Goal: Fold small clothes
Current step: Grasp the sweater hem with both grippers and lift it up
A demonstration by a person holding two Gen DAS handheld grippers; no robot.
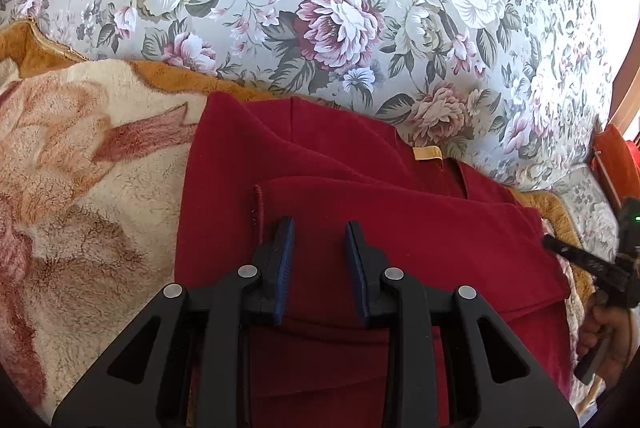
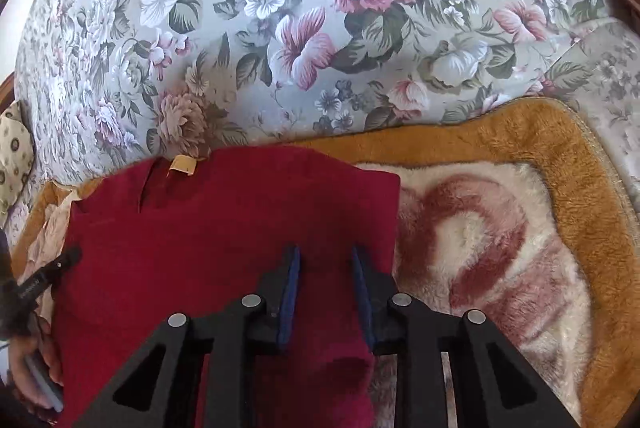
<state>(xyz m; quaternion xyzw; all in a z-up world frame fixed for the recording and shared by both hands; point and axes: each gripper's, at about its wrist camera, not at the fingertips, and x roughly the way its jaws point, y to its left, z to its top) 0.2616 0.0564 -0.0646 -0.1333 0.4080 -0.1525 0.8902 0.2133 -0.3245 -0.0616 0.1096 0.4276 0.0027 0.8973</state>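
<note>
Where the floral cover (image 1: 360,7) backs the seat, a fleece blanket (image 1: 80,187) with a mustard border lies spread in front of it; the dark red garment (image 1: 340,187) lies on this blanket, partly folded, one layer turned over the body; its far edge sits at the foot of the floral cover; a tan neck label (image 1: 427,153) shows at that far edge. The left gripper (image 1: 320,228) hangs above the garment's middle, blue-padded fingers apart, nothing between them. The right gripper (image 2: 326,254) hangs over the garment's right edge beside bare fleece, fingers likewise apart and holding nothing; each gripper shows at the margin of the other's view.
</note>
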